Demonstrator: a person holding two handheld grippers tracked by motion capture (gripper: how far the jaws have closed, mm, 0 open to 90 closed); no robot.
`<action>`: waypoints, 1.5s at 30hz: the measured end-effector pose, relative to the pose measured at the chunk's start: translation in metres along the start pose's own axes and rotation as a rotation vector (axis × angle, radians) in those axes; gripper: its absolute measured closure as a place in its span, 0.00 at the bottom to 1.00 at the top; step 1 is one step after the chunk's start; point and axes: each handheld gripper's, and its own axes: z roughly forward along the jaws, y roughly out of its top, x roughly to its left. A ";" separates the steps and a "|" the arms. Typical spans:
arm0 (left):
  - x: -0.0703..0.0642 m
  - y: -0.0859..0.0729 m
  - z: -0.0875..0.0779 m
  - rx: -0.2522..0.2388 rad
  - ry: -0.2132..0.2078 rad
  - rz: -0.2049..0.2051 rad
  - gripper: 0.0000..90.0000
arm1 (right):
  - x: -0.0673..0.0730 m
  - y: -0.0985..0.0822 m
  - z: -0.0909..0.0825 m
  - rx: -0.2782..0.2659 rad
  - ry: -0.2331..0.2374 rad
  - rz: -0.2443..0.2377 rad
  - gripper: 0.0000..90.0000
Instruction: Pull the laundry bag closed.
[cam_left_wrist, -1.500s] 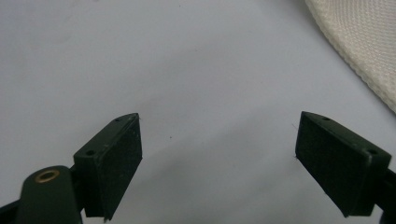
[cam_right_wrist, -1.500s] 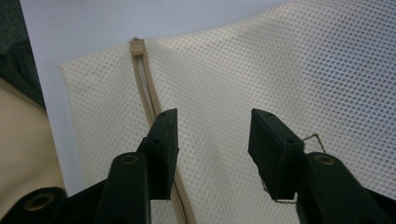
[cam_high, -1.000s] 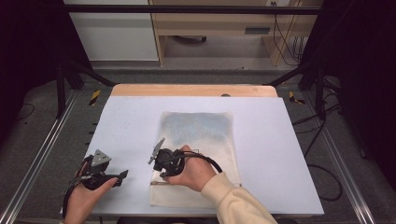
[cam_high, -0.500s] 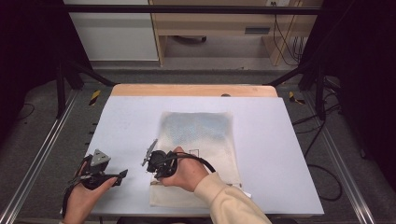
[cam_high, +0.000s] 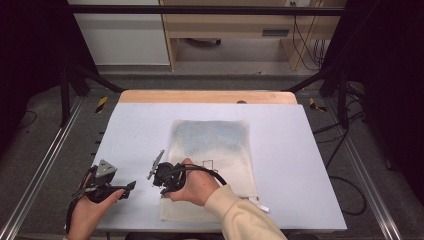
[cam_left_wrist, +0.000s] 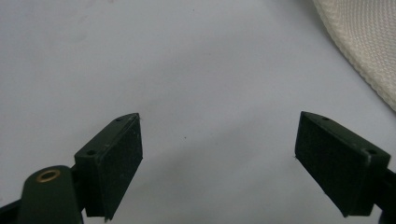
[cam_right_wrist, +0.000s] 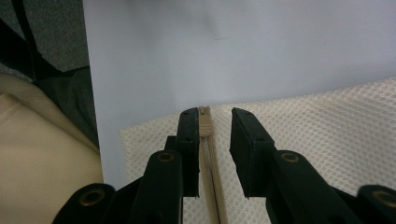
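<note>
Two tools work over a cream mesh laundry bag (cam_high: 210, 165) lying flat mid-worktop (cam_high: 310, 165), its upper half tinted blue-grey. The right tool (cam_right_wrist: 208, 122) straddles the bag's corded edge seam (cam_right_wrist: 204, 125) near a corner, its jaws narrow and just opening, the pads not quite pinching; the left tool (cam_left_wrist: 219, 154) hovers wide open and empty over bare worktop. The slippery honeycomb weave could slide free if the jaws close off-seam.

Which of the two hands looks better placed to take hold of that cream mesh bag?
The right. The right gripper already straddles the zipper seam at the edge of the mesh bag, jaws narrowly apart and just opening slightly. The left gripper hangs wide open over bare table, beside the bag.
</note>
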 end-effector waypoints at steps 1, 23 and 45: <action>0.000 0.000 0.000 0.000 0.000 -0.001 0.16 | 0.000 0.000 0.000 0.000 0.000 0.000 0.81; 0.001 0.001 -0.001 -0.010 -0.018 -0.010 0.17 | 0.002 0.001 0.022 0.043 0.019 -0.004 0.80; -0.014 0.004 -0.011 -0.066 -0.101 -0.033 0.17 | -0.005 0.001 0.019 0.054 0.057 0.000 0.91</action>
